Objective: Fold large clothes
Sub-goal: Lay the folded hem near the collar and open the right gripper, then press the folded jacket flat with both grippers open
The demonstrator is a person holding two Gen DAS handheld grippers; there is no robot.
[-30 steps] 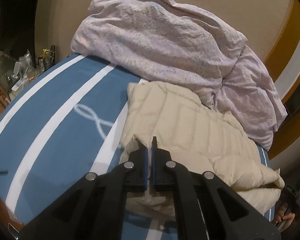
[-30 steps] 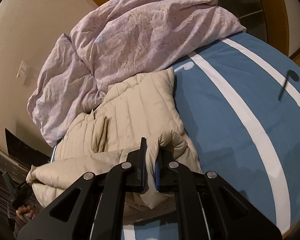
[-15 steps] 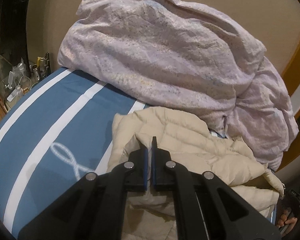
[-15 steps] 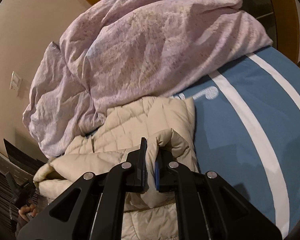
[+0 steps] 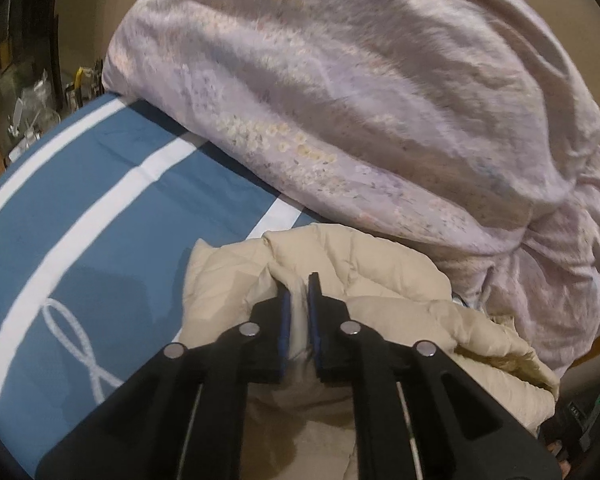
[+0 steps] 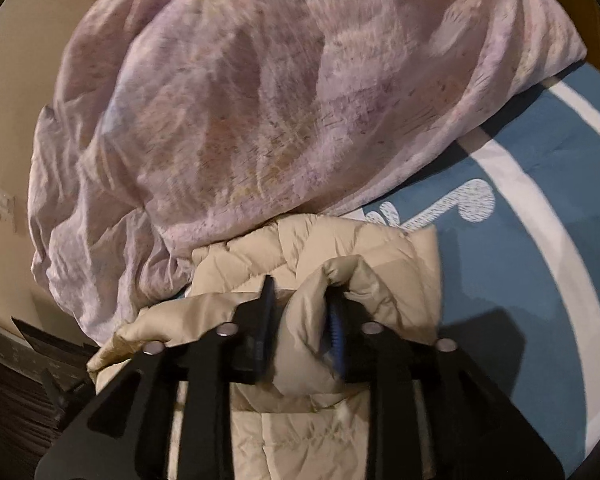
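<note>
A beige quilted down jacket (image 5: 360, 276) lies folded over on the blue bedspread, against the lilac duvet. My left gripper (image 5: 299, 300) is over the jacket's near left part. Its jaws are opening by a narrow gap, and a pale fold of the jacket still fills that gap and touches both pads. My right gripper (image 6: 300, 300) is over the jacket (image 6: 380, 248) at its right side. Its jaws are opening wider. A puffy fold stands between them, leaning on the left finger, and the blue face of the right pad (image 6: 336, 336) shows bare.
A big crumpled lilac duvet (image 5: 360, 92) is heaped at the back of the bed, right behind the jacket. The blue bedspread with white stripes (image 5: 80, 216) runs left in the left wrist view and right (image 6: 520, 264) in the right wrist view. Cluttered shelves (image 5: 24, 96) stand far left.
Both grippers carried the jacket's near edge forward toward the duvet, folding the jacket over itself. Both were shut on the fabric before; now both jaws have parted, the right more.
</note>
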